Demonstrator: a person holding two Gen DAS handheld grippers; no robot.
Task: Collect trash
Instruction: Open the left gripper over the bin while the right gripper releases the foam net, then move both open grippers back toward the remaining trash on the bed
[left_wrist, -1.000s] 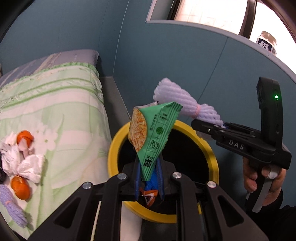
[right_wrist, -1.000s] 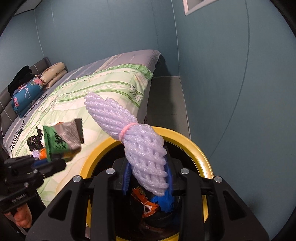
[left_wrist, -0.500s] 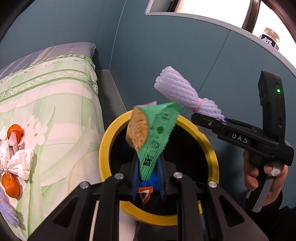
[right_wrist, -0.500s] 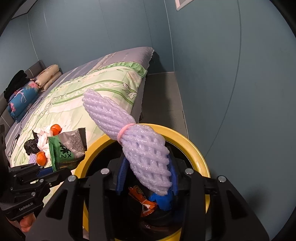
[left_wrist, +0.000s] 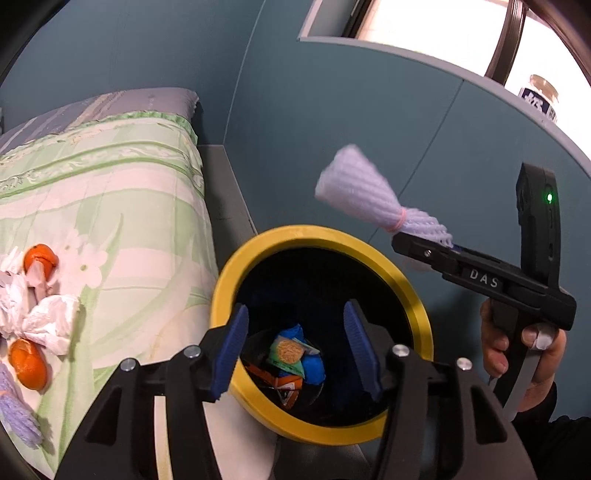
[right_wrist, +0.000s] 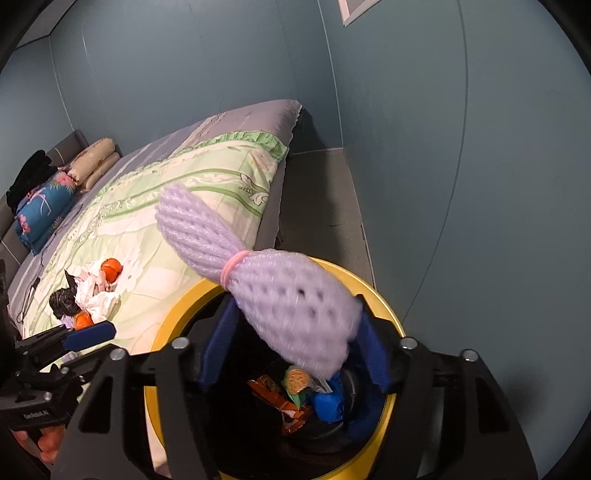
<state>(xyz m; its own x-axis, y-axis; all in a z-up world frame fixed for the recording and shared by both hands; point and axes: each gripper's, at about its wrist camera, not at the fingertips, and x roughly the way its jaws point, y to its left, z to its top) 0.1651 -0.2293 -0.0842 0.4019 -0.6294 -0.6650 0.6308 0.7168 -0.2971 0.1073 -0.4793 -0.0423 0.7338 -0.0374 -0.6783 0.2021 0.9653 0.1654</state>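
Observation:
A yellow-rimmed black trash bin (left_wrist: 413, 295) stands between the bed and the wall. My left gripper (left_wrist: 295, 343) is open and empty above the bin mouth. The green snack wrapper (left_wrist: 286, 352) lies in the bin among orange and blue wrappers. My right gripper (right_wrist: 291, 343) has its jaws spread; the purple foam fruit net (right_wrist: 291, 306) sits blurred between them, over the bin (right_wrist: 384, 306). In the left wrist view the net (left_wrist: 364, 203) sticks out from the right gripper (left_wrist: 417, 251) above the bin's far rim.
On the green bedspread (left_wrist: 110, 206) lie orange peels (left_wrist: 29, 362), crumpled white tissues (left_wrist: 44, 321) and another purple foam net (left_wrist: 18, 417). A black bag (right_wrist: 61, 302) lies with them. Blue walls close in on the right. A jar (left_wrist: 539, 96) stands on the window ledge.
My left gripper opened and the green wrapper dropped into the bin. My right gripper's jaws spread apart around the foam net, which now looks blurred.

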